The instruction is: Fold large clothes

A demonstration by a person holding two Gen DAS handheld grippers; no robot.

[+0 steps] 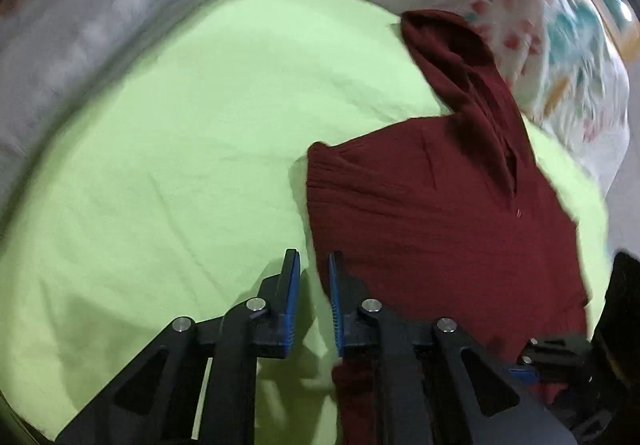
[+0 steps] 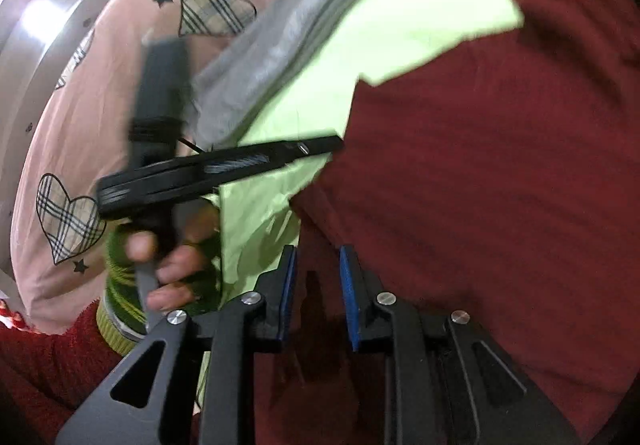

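A dark red knitted garment (image 1: 440,213) lies partly folded on a light green sheet (image 1: 180,165), with a sleeve reaching up toward the far side. My left gripper (image 1: 314,265) is open and empty, hovering at the garment's left edge. My right gripper (image 2: 318,259) is open with a small gap, low over the red garment (image 2: 480,165) near its left edge. The left gripper also shows in the right wrist view (image 2: 320,145), held by a hand (image 2: 172,265). The right gripper's body shows at the lower right of the left wrist view.
A folded grey cloth (image 1: 100,25) lies at the far left of the sheet; it also shows in the right wrist view (image 2: 272,57). A floral pillow (image 1: 540,25) lies at the far right. A pink pillow with plaid hearts (image 2: 100,105) lies beyond the grey cloth.
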